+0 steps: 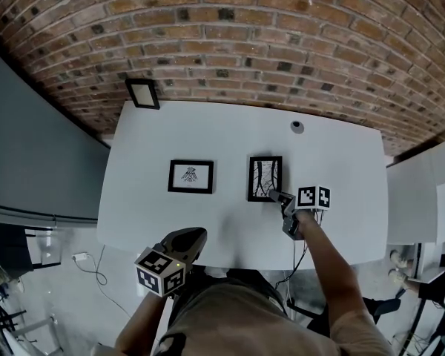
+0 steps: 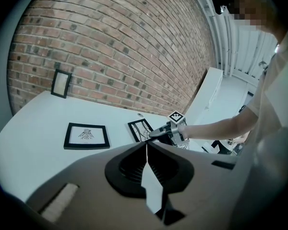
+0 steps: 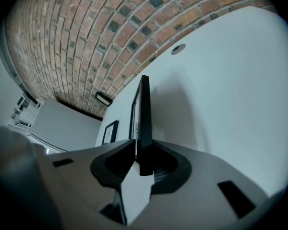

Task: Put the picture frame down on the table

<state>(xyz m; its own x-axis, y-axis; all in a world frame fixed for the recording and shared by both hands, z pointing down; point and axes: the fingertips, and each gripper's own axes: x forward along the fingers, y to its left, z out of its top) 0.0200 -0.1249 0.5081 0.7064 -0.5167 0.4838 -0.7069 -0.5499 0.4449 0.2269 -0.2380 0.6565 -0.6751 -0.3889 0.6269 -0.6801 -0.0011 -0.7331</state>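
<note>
Picture frame [image 1: 265, 178] gripped at near edge by right gripper [image 1: 274, 195] jaws, long axis toward wall [image 1: 245, 35]. Three frames on desk [image 1: 334, 199]; left gripper [image 2: 146, 143] jaws closed, empty.

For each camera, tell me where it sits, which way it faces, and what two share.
Head view: on the person's head, steeply down at the table; left arm, right arm, left gripper, right gripper.
Left gripper view: on the left gripper, towards the brick wall; its shut jaws, the right arm.
Right gripper view: on the right gripper, along the picture frame between its jaws.
Shared: all show that frame.
</note>
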